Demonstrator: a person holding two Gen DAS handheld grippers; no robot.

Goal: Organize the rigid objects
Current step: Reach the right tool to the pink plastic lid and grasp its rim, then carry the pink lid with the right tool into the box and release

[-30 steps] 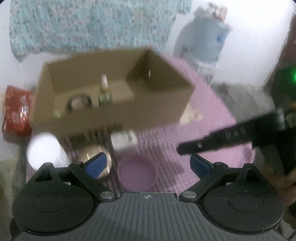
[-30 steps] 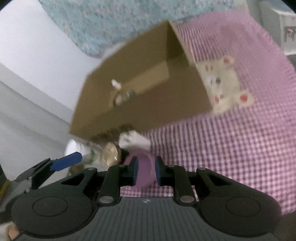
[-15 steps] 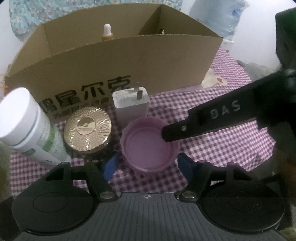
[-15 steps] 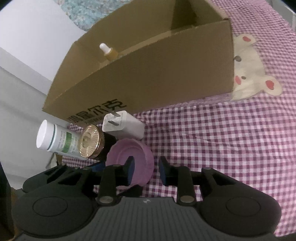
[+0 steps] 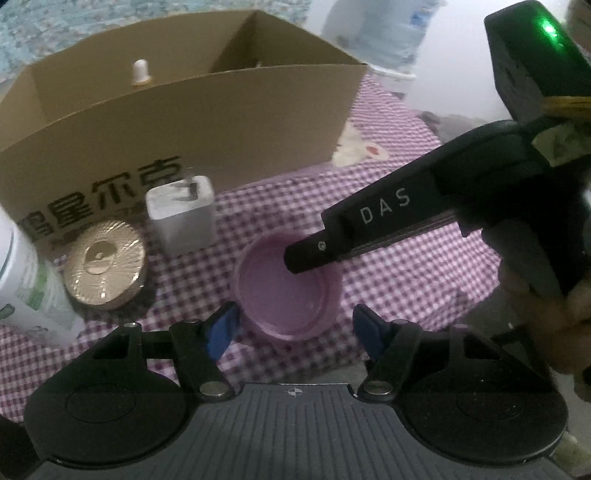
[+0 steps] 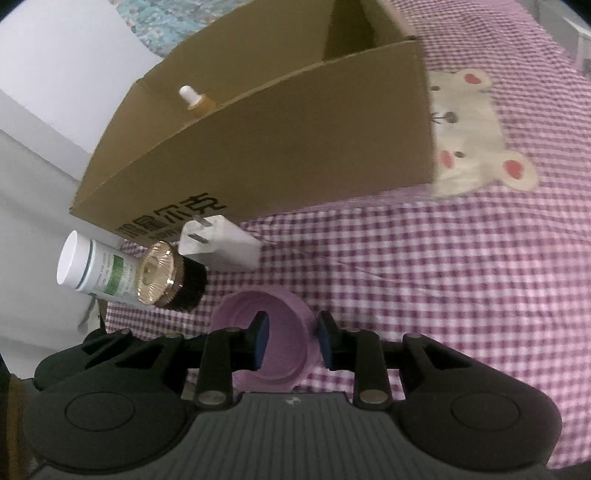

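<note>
A purple lid (image 5: 288, 291) lies open side up on the checked cloth, also in the right wrist view (image 6: 284, 325). My right gripper (image 6: 290, 341) is open and straddles its right rim, one finger inside and one outside. My left gripper (image 5: 295, 328) is open just in front of the lid, its fingers either side and apart from it. A white charger (image 5: 181, 218), a gold-capped jar (image 5: 105, 264) and a white bottle (image 5: 22, 280) stand by a cardboard box (image 5: 207, 122) holding a dropper bottle (image 5: 141, 72).
The purple checked cloth (image 6: 443, 277) with a bear patch (image 6: 476, 136) covers the surface. The box stands behind the loose items. A large water bottle (image 5: 384, 33) stands at the back right. The cloth's left edge runs near the white bottle (image 6: 96, 269).
Both grippers came down and closer to the lid. The right fingers have spread wider and now straddle the lid's rim; the left gripper shifted left relative to it.
</note>
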